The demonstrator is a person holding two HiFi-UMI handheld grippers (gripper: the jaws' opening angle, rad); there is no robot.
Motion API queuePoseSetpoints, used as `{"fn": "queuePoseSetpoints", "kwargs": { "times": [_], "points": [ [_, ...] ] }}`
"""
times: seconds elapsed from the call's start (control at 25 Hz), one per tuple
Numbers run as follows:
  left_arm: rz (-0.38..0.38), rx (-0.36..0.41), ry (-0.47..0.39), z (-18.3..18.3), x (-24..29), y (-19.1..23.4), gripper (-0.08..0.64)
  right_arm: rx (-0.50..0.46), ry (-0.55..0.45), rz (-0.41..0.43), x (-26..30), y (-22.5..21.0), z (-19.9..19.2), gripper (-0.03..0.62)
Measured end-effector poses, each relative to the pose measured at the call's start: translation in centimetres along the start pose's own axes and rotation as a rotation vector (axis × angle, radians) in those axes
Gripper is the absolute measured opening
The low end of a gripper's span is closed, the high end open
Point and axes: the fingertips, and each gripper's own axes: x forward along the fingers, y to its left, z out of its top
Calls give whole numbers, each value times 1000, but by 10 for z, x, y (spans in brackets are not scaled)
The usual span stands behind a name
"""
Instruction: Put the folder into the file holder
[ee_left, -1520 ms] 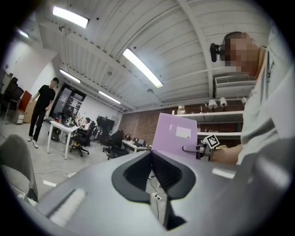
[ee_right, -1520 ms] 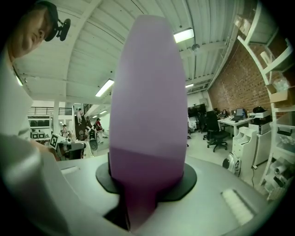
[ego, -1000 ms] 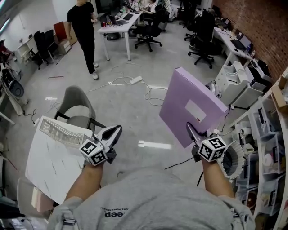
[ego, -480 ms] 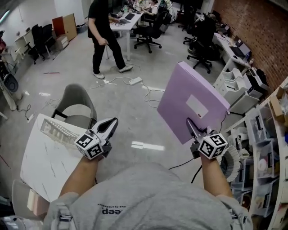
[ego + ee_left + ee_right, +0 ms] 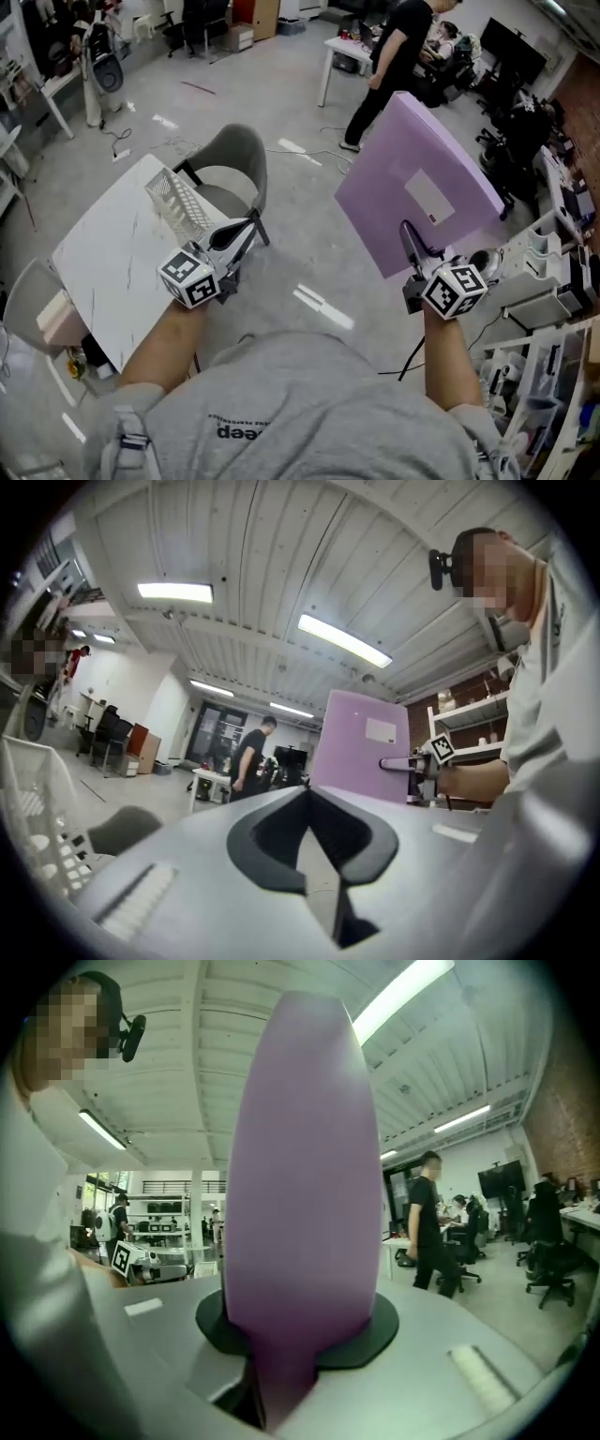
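Seemingly mid-carry, the right gripper (image 5: 406,232) pinches the purple folder (image 5: 412,187) upright in the air (the left gripper (image 5: 246,231) has its jaws pressed together, empty), so next it must cross to the file holder (image 5: 174,201) on the table (image 5: 98,272) and slot in.

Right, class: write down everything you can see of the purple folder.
The folder is a thick, plain lilac binder that looks like matte card or plastic, with one pale rectangular label on its broad face. It is closed and held up in mid-air, tilted, with its spine side uppermost. Only the right gripper touches it, its jaws clamped on the lower edge.
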Motion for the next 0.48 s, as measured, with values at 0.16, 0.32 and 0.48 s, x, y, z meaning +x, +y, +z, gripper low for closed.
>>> {"fn": "queuePoseSetpoints", "kwargs": {
  "times": [0.16, 0.32, 0.48],
  "points": [
    [142, 15, -25, 10, -50, 30, 60, -10, 2, 139, 64, 43, 9, 109],
    [264, 22, -42, 12, -101, 50, 60, -10, 6, 280, 115, 96, 12, 109],
    [362, 21, -56, 15, -147, 66, 60, 11, 3, 399, 158, 150, 15, 108]
  ]
}}
